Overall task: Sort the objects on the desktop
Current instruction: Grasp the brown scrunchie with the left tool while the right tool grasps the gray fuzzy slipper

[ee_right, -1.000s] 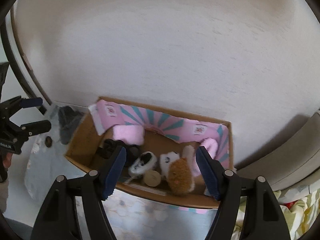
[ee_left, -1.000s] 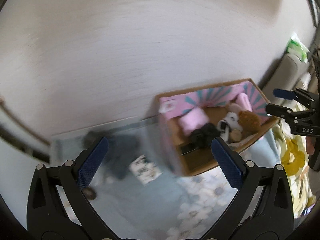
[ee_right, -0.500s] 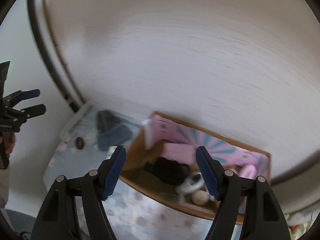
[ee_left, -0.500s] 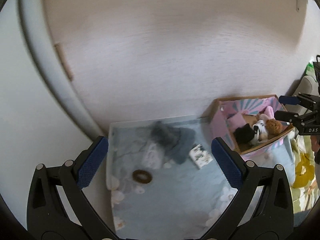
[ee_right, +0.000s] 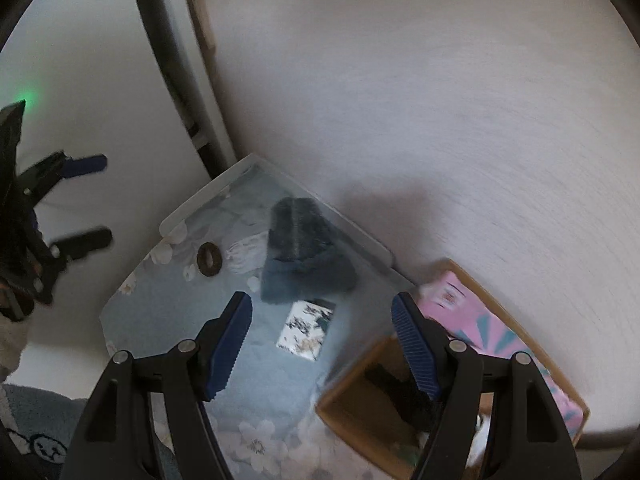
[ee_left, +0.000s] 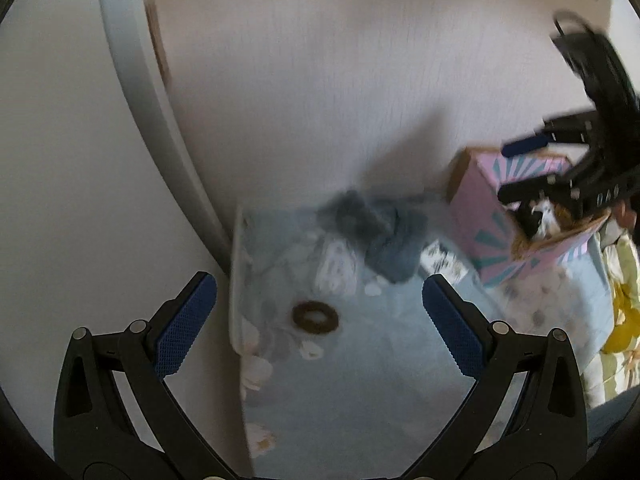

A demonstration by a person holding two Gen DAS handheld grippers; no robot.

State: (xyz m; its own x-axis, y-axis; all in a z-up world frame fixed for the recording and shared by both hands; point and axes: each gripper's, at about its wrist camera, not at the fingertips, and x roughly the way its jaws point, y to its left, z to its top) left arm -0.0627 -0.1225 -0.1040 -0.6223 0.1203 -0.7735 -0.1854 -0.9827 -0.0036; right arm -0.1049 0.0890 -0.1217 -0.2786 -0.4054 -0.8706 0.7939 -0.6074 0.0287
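Note:
A brown ring (ee_left: 315, 317) (ee_right: 209, 259) lies on the blue flowered table cover (ee_left: 360, 380) (ee_right: 172, 300). A dark blue-grey cloth (ee_left: 380, 236) (ee_right: 304, 256) is bunched by the wall, with a small white printed card (ee_left: 443, 261) (ee_right: 306, 329) beside it. A pink and teal cardboard box (ee_left: 492, 224) (ee_right: 472, 320) holds soft toys at the right. My left gripper (ee_left: 319, 322) is open and empty above the ring. My right gripper (ee_right: 322, 342) is open and empty above the card; it also shows in the left wrist view (ee_left: 532, 168).
The wall (ee_right: 440, 100) runs close behind the table. A white frame edge (ee_left: 132, 80) stands at the left. A white patterned patch (ee_left: 336, 268) lies on the cover near the cloth. Yellow flowered fabric (ee_left: 620, 304) lies right of the box.
Both grippers have swung left, away from the box, and come closer to the table. The ring, cloth and card now sit between the fingers. Both stay open.

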